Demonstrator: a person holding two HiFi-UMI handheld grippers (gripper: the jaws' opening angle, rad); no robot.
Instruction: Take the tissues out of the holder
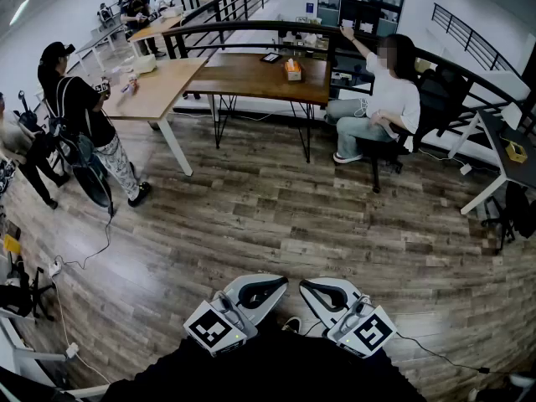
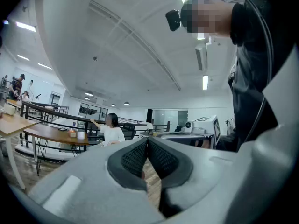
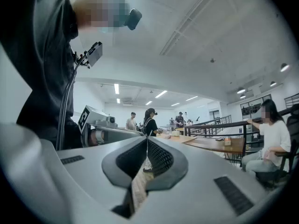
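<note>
The tissue holder (image 1: pixel 292 70) is far from me, in the upper middle of the head view. It is a small orange box with white tissue at its top, and it stands on the dark wooden tabletop (image 1: pixel 251 78) close to the right end. A seated person in a white shirt (image 1: pixel 389 95) is just right of this tabletop and stretches one arm up toward the railing (image 1: pixel 251 28) behind it. A lighter tabletop (image 1: pixel 159 86) joins the dark one on its left side. A standing person in a black shirt (image 1: pixel 75 111) is at the left edge of the frame beside it.

My two grippers are at the bottom middle of the head view, close to my body and above the wooden floor (image 1: pixel 276 216), well apart from the holder. The left gripper (image 1: pixel 283 284) has its jaws closed together: in the left gripper view the two black pads meet at the tip and nothing is between them. The right gripper (image 1: pixel 306 285) is the same: in the right gripper view its pads touch each other at the tip and hold nothing. Both grippers point level, toward the tabletops. The two tips are near each other but do not touch.
</note>
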